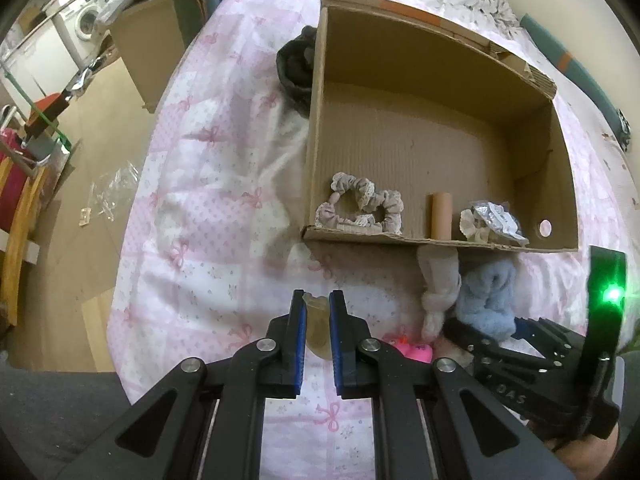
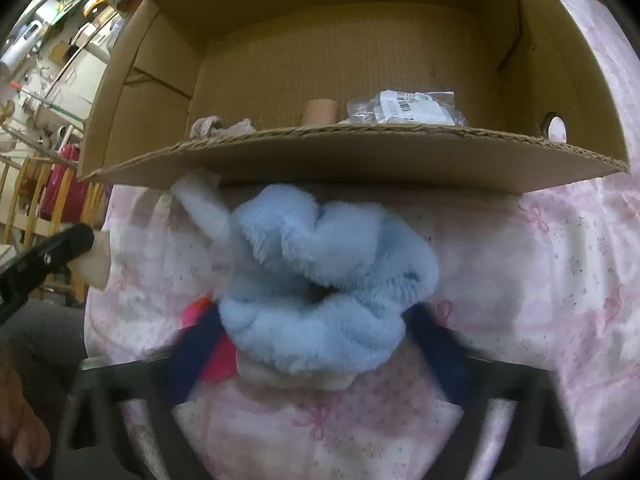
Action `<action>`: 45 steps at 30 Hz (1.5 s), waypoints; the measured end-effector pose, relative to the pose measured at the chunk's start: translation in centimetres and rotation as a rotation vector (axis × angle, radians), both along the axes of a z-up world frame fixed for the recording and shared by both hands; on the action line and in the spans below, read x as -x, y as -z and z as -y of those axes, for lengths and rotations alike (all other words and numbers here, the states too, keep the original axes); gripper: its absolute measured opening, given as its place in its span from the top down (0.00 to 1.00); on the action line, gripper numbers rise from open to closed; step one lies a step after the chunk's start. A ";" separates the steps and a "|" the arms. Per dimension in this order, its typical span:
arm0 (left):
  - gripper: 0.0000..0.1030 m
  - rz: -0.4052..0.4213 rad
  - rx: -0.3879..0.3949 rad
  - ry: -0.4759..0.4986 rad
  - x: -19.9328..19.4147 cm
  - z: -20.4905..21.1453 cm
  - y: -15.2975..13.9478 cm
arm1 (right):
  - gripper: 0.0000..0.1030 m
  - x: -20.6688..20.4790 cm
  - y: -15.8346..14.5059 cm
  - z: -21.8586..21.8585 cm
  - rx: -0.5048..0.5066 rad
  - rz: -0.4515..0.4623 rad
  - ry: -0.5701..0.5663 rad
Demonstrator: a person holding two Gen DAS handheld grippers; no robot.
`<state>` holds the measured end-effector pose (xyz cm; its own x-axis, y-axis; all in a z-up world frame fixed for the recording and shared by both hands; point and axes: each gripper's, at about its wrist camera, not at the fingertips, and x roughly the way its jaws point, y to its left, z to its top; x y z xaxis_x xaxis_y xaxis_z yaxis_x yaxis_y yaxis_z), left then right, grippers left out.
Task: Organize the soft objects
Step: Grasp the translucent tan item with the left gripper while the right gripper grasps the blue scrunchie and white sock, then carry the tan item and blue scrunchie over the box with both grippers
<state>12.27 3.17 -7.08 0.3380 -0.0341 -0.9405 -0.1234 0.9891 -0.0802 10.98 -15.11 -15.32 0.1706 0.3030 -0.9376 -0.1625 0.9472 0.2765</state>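
On the bed [image 1: 208, 208], over a pink-and-white quilt printed with bows, sits an open cardboard box [image 1: 436, 60] with its near wall towards me. Along that near wall, inside: two beige lace-trimmed scrunchies [image 1: 360, 208] at the left, a short cardboard tube [image 1: 441, 214] standing upright near the middle, and a clear plastic packet [image 1: 494, 218] with a white barcode label to the right. A dark fabric bundle [image 1: 296, 68] lies against the outside of the box's left wall.

My left gripper [image 1: 318, 304] points steeply down over the quilt; its jaws are closed on a small pale, translucent yellowish piece [image 1: 316, 328] pinched between the blue pads [image 1: 301, 340]. What the piece is, I cannot tell.

Just outside the box's near wall lies a fluffy light-blue scrunchie [image 2: 320, 272], with a knotted cream cloth [image 1: 436, 288] touching its left side and running under the box edge. A bright pink item [image 1: 416, 350] shows just beside them, mostly hidden.

My right gripper [image 2: 316, 340] is blurred in its own view. Its jaws stand either side of the blue scrunchie, part-way open; whether the pads [image 2: 436, 344] press on the fur I cannot tell. A bare hand [image 2: 24, 432] shows at the lower left edge of the right view.
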 end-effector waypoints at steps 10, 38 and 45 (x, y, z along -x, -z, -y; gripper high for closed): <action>0.90 0.020 0.004 -0.006 0.0 0.0 -0.3 | 0.70 1.7 -3.3 1.7 -0.044 0.089 -0.002; 0.90 0.195 0.104 0.014 -3.3 -0.5 -9.9 | 0.73 0.0 -17.1 5.5 -0.201 0.415 -0.013; 0.90 0.223 0.042 0.090 -6.8 2.2 -9.3 | 0.73 -2.7 -14.4 6.4 -0.187 0.373 0.035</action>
<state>19.04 0.98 2.21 0.5308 -0.1108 -0.8402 -0.0096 0.9906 -0.1367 13.63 -21.47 -0.88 0.5013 0.4504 -0.7388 -0.2528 0.8928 0.3728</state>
